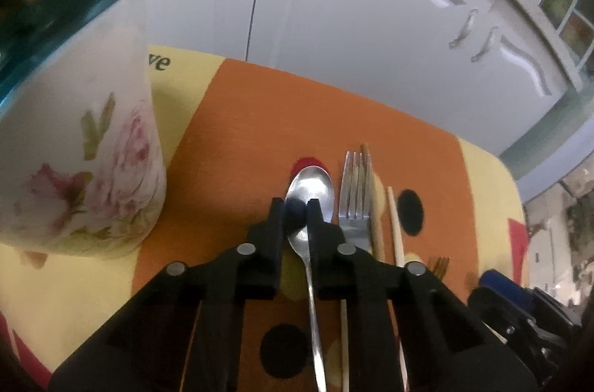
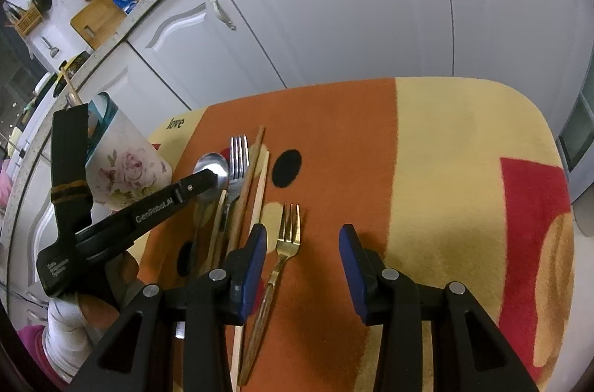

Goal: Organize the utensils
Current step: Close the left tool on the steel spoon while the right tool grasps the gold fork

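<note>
A silver spoon (image 1: 312, 188) lies on the orange cloth (image 1: 241, 132). My left gripper (image 1: 295, 208) is down on it, jaws narrow and shut on the spoon's neck just behind the bowl. To its right lie a silver fork (image 1: 354, 195) and wooden chopsticks (image 1: 375, 214). In the right wrist view the left gripper (image 2: 209, 176) rests on the spoon (image 2: 211, 163). My right gripper (image 2: 302, 236) stands open above a gold fork with a wooden handle (image 2: 287, 236), which lies near its left finger, untouched. A floral cup with a teal rim (image 1: 92, 169) stands at the left.
The cloth (image 2: 445, 169) is orange and yellow with black dots and red patches and covers a small table. White cabinet doors (image 2: 352, 20) stand close behind its far edge. A gloved hand (image 2: 67, 321) holds the left gripper at the lower left.
</note>
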